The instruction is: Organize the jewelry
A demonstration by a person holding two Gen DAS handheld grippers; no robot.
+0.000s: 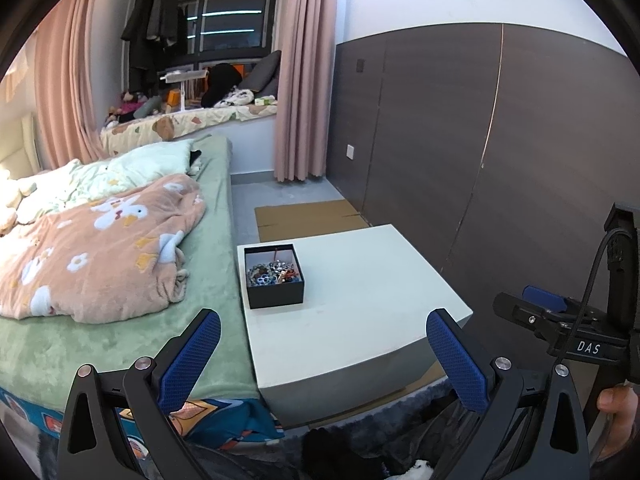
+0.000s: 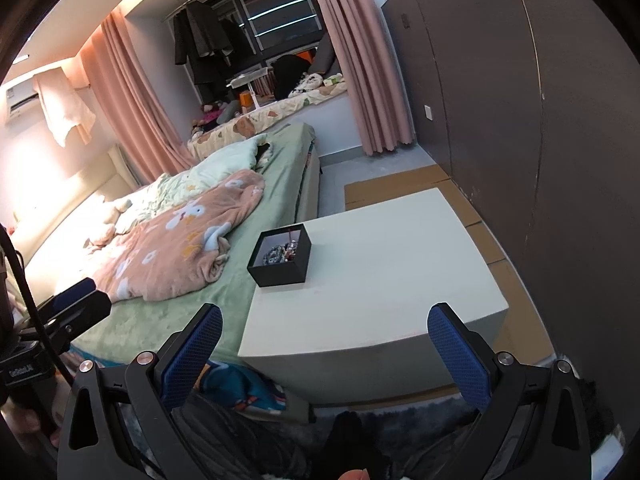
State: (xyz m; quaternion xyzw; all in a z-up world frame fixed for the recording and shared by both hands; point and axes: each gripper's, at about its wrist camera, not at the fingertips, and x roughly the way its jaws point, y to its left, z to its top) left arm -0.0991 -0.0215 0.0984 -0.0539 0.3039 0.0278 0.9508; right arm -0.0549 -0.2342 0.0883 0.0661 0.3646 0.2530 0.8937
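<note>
A small black open box (image 1: 274,280) holds a tangle of beaded jewelry (image 1: 272,273). It stands on the near-left part of a low white table (image 1: 360,296). In the right wrist view the box (image 2: 281,256) sits at the table's (image 2: 384,264) left edge with the jewelry (image 2: 282,254) inside. My left gripper (image 1: 323,330) is open and empty, held back from the table's near edge. My right gripper (image 2: 325,322) is open and empty, also short of the table. The right gripper also shows at the right of the left wrist view (image 1: 540,304).
A bed (image 1: 120,272) with a green sheet and a pink blanket (image 1: 100,240) runs along the table's left side. A dark wall panel (image 1: 480,140) is on the right. Flattened cardboard (image 1: 308,218) lies on the floor behind the table. A dark rug (image 2: 400,416) is below.
</note>
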